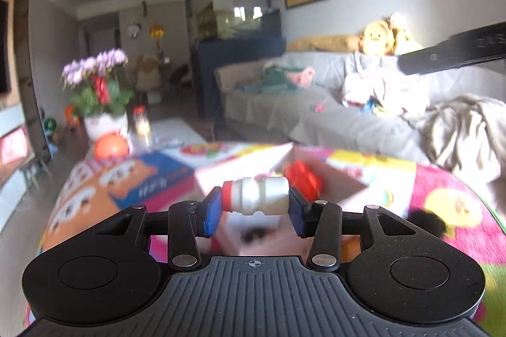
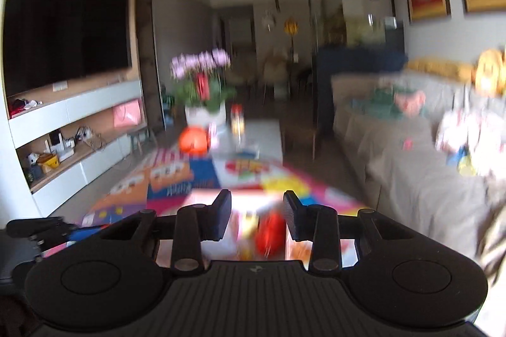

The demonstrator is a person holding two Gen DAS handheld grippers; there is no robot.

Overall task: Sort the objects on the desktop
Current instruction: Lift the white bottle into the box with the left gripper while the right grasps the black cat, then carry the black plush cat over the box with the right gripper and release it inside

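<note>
So the left tool (image 1: 254, 200) is clamped on a small white yogurt-drink bottle (image 1: 257, 195), held sideways between the blue pads (image 1: 211, 212) with its red cap end against the left pad and its base against the right one. The bottle is carried in the air, just in front of and a bit above the open cardboard box (image 1: 335, 178), not inside it yet.

The right tool (image 2: 256, 215) is seen with its black fingers (image 2: 221, 215) apart and nothing gripped between them. It's hovering over the same cardboard box (image 2: 215, 197), with a red toy (image 2: 270, 231) lying in the box directly below the gap. That red toy (image 1: 302, 177) can also be picked out from the left wrist view, behind the bottle.

Progress-wise: at least one item looks already sorted into the box, and the bottle is probably next to be dropped in. What else is left can't really be told, since most of the colourful play mat (image 1: 442, 204) around the box is smeared by motion blur. An orange ball (image 1: 112, 147) and a flower pot (image 1: 104, 123) are sitting well beyond the box on the far side, possibly not part of the job at all.

The bottle itself looks like smooth hard plastic, waisted in the middle, and undamaged.
</note>
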